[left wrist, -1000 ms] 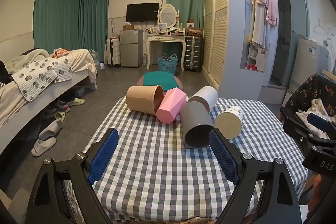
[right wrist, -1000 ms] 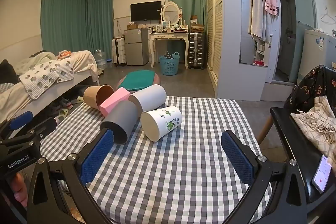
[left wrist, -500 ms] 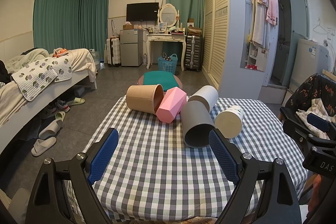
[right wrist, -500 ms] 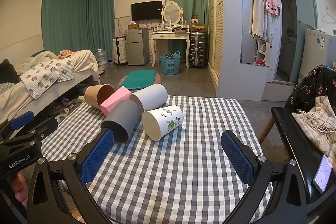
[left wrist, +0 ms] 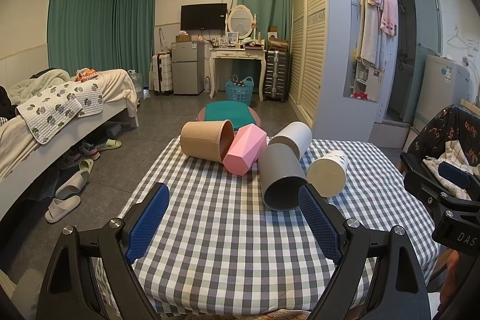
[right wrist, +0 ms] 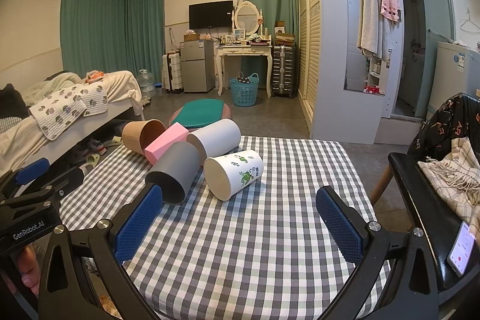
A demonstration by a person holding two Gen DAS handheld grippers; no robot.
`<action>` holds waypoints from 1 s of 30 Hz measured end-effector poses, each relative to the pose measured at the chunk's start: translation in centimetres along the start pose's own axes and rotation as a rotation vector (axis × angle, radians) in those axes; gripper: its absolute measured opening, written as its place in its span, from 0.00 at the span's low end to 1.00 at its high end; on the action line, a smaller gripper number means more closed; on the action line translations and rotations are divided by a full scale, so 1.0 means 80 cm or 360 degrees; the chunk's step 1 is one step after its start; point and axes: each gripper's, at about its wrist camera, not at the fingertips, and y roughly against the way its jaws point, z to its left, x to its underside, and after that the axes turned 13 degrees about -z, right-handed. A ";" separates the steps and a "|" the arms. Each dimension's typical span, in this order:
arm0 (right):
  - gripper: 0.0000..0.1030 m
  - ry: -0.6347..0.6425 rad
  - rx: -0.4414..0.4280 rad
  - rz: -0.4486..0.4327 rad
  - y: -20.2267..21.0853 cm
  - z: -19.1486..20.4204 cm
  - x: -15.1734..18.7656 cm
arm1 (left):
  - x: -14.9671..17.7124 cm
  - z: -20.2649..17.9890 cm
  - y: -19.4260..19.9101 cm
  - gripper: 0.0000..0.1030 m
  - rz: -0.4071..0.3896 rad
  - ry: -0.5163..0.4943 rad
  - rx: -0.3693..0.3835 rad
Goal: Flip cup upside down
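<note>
Several cups lie on their sides at the far half of the checked table (left wrist: 228, 230): a brown cup (left wrist: 207, 140), a pink faceted cup (left wrist: 246, 152), a light grey cup (left wrist: 291, 137), a dark grey cup (left wrist: 280, 179) and a white cup with green print (left wrist: 327, 174). In the right wrist view they are the brown cup (right wrist: 141, 135), pink cup (right wrist: 166, 141), light grey cup (right wrist: 216, 138), dark grey cup (right wrist: 175, 173) and white cup (right wrist: 234, 174). My left gripper (left wrist: 234, 218) is open and empty, short of the cups. My right gripper (right wrist: 240, 218) is open and empty, near the white cup.
The table (right wrist: 249, 245) has a checked cloth. A black chair with a scarf (right wrist: 450, 170) and a phone (right wrist: 460, 249) stands at the right. A bed (left wrist: 45, 116) and slippers (left wrist: 64, 203) are at the left. A round stool with a teal cushion (left wrist: 229, 114) stands beyond the table.
Both grippers have crept very slightly nearer the cups. Both stay open. The cups have not moved.
</note>
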 end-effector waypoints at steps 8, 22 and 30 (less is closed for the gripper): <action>1.00 0.0001 -0.0001 0.0002 -0.001 0.000 0.000 | 0.000 0.000 0.000 0.88 0.0002 0.0001 0.0001; 1.00 0.0004 -0.0001 0.0001 -0.001 0.005 0.001 | 0.000 0.000 0.000 0.88 0.0004 0.0001 0.0001; 1.00 0.0004 -0.0003 0.0005 -0.002 0.005 0.001 | 0.000 0.000 0.000 0.88 0.0003 0.0000 0.0000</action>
